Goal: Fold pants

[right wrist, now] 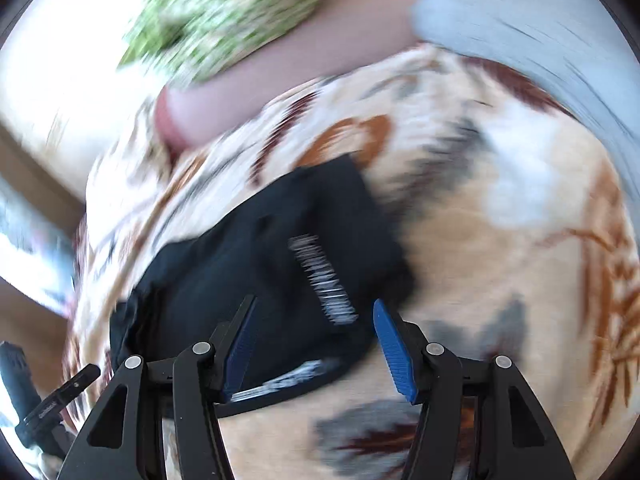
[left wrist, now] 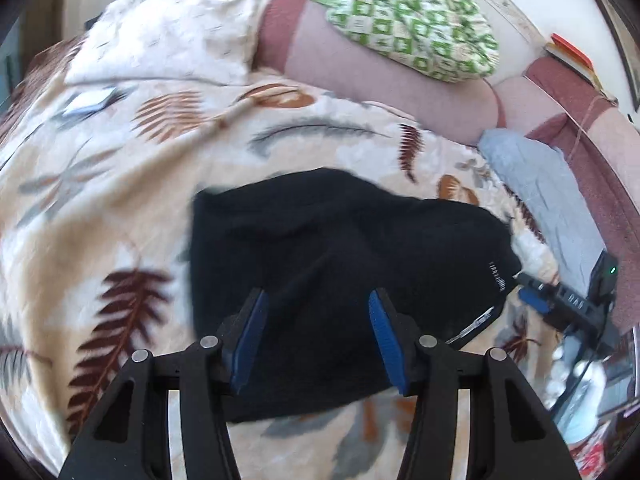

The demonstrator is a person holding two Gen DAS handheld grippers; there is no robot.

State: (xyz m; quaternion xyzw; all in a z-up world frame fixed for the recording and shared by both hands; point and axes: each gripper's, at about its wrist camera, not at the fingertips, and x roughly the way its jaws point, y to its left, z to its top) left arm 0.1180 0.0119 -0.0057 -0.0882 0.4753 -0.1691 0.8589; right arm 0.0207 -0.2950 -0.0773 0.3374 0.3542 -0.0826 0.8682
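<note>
Black pants (left wrist: pixel 340 240) lie folded into a compact block on a leaf-patterned blanket (left wrist: pixel 100 184). White lettering shows along their right edge. My left gripper (left wrist: pixel 318 300) hovers above the pants, open, with nothing between its blue pads. In the right wrist view, which is blurred, the same black pants (right wrist: pixel 256 272) with white print lie below and left of centre. My right gripper (right wrist: pixel 314 308) stands open over their right edge, its pads apart and touching nothing. That right gripper (left wrist: pixel 568 304) also shows at the right edge of the left wrist view, beside the pants.
A green and white patterned bundle (left wrist: pixel 408 20) and a cream pillow (left wrist: pixel 172 36) rest on the pink sofa back (left wrist: pixel 380 80). A folded light blue garment (left wrist: pixel 536 184) lies to the right of the pants. Books (left wrist: pixel 572 56) sit on the ledge behind.
</note>
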